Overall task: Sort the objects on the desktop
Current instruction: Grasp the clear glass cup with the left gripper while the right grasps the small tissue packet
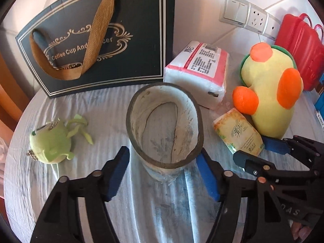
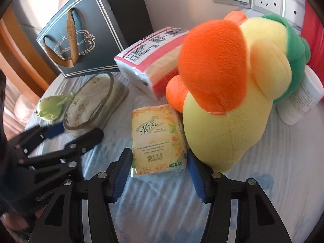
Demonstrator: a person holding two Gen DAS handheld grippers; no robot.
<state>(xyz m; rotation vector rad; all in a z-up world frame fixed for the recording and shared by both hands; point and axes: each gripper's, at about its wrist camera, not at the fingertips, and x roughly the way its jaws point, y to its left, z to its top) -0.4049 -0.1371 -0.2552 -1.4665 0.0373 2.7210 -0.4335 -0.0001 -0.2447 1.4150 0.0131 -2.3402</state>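
A grey-white oval container lies tipped on the pale cloth, mouth towards the camera. My left gripper straddles its base and is open: the right pad sits at the rim and a gap shows at the left pad. A small yellow tissue pack lies flat beside a big yellow and orange plush toy. My right gripper is shut on the pack's near end, both blue pads against its sides. The left wrist view shows that same grip on the pack.
A small green plush lies left of the container. A dark gift bag and a large pink-white tissue pack stand behind. A red case and a white bottle sit at the right, below wall sockets.
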